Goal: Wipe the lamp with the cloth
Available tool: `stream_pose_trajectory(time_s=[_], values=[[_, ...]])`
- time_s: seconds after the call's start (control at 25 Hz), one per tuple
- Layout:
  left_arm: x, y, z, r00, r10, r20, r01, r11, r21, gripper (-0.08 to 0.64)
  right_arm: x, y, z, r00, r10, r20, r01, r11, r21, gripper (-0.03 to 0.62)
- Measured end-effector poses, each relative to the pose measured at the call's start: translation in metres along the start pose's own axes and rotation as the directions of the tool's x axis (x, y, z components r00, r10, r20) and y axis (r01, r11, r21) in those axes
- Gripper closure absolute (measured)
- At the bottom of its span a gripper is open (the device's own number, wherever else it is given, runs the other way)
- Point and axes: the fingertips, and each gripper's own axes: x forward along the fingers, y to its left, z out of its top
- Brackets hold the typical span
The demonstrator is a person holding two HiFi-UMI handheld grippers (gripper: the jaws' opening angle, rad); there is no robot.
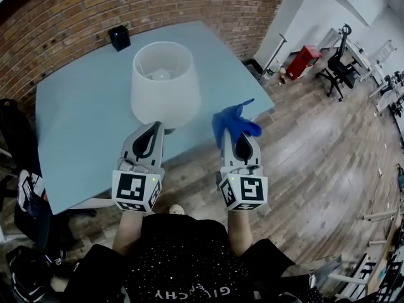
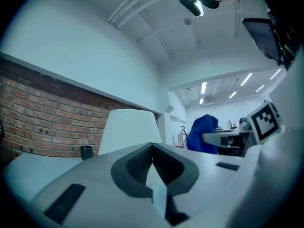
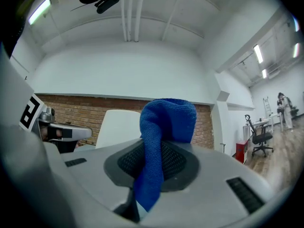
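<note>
A white lamp (image 1: 164, 84) with a wide shade stands near the front edge of a pale blue table (image 1: 82, 125). A bulb shows inside the shade. My right gripper (image 1: 234, 131) is shut on a blue cloth (image 1: 232, 123), which bunches up above its tips just right of the shade. In the right gripper view the cloth (image 3: 159, 141) hangs between the pads, with the lamp (image 3: 118, 127) behind at left. My left gripper (image 1: 154, 129) is shut with nothing in it, its tips at the shade's lower rim. The left gripper view shows the shade (image 2: 128, 129) straight ahead.
A small black box (image 1: 120, 38) sits at the table's far edge by a brick wall (image 1: 126, 5). Wooden floor lies to the right, with a red bin (image 1: 303, 60) and an office chair (image 1: 338, 65) beyond. Dark bags (image 1: 28, 213) crowd the lower left.
</note>
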Motion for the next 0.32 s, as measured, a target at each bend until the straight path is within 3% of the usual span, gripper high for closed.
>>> stream_pose_trajectory(time_s=[0.32], values=[[-0.0049, -0.0038, -0.004, 1.0, -0.011, -0.014, 0.011, 1.0, -0.01, 0.551, -0.0035, 0.0035, -0.0049, 1.0, 0.011, -0.004, -0.011, 1.0, 0.001, 0.518]])
